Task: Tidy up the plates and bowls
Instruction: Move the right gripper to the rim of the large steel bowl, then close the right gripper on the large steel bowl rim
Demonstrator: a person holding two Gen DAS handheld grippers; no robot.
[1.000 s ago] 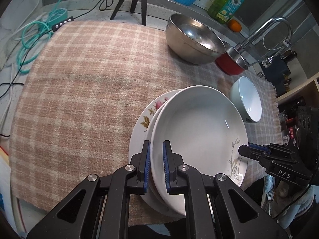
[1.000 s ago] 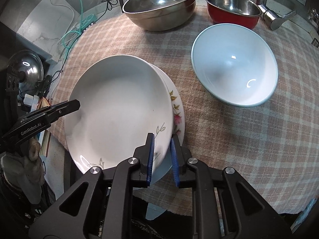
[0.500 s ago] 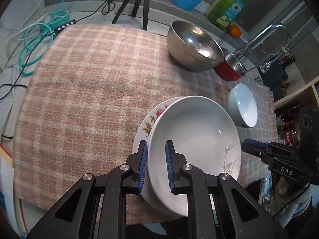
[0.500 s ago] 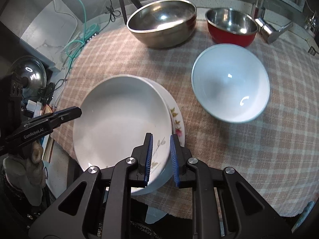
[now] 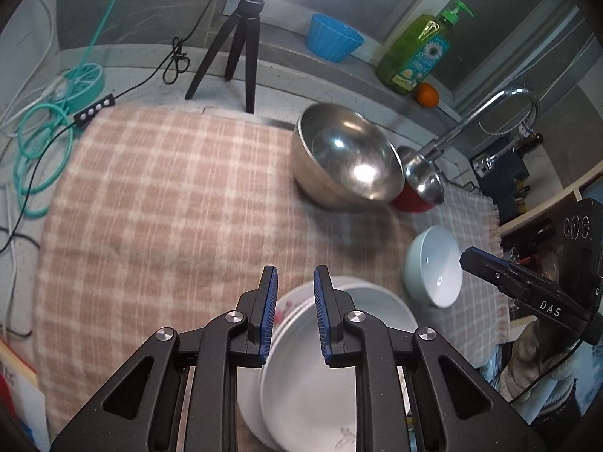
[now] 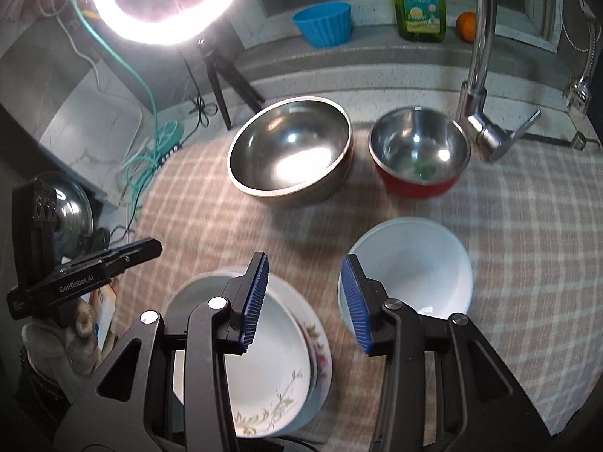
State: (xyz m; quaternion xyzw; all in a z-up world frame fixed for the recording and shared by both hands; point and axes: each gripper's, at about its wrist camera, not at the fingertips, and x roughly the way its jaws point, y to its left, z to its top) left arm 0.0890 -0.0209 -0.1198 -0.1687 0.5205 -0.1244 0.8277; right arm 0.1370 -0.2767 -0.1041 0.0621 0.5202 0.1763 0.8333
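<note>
A white deep plate (image 5: 312, 373) lies on a flowered plate (image 5: 290, 303) at the near edge of the checked cloth; both also show in the right wrist view, the white plate (image 6: 271, 369) on the flowered plate (image 6: 320, 358). My left gripper (image 5: 296, 301) is open and empty above the plates' far rim. My right gripper (image 6: 305, 293) is open and empty, between the plates and a pale blue bowl (image 6: 418, 263). The bowl also shows in the left wrist view (image 5: 433, 267). A large steel bowl (image 6: 290, 154) and a red-sided steel bowl (image 6: 418, 150) stand farther back.
A tap (image 6: 482, 67) rises behind the red bowl. A tripod (image 5: 233, 45), cables (image 5: 37, 139) and a power strip (image 5: 94, 107) lie at the back left. A blue cup (image 5: 333, 41), soap bottle (image 5: 418, 52) and orange (image 5: 426, 95) stand on the ledge.
Both grippers opened, let go of the white plate's rim and pulled back and up. The white plate now rests on the flowered plate.
</note>
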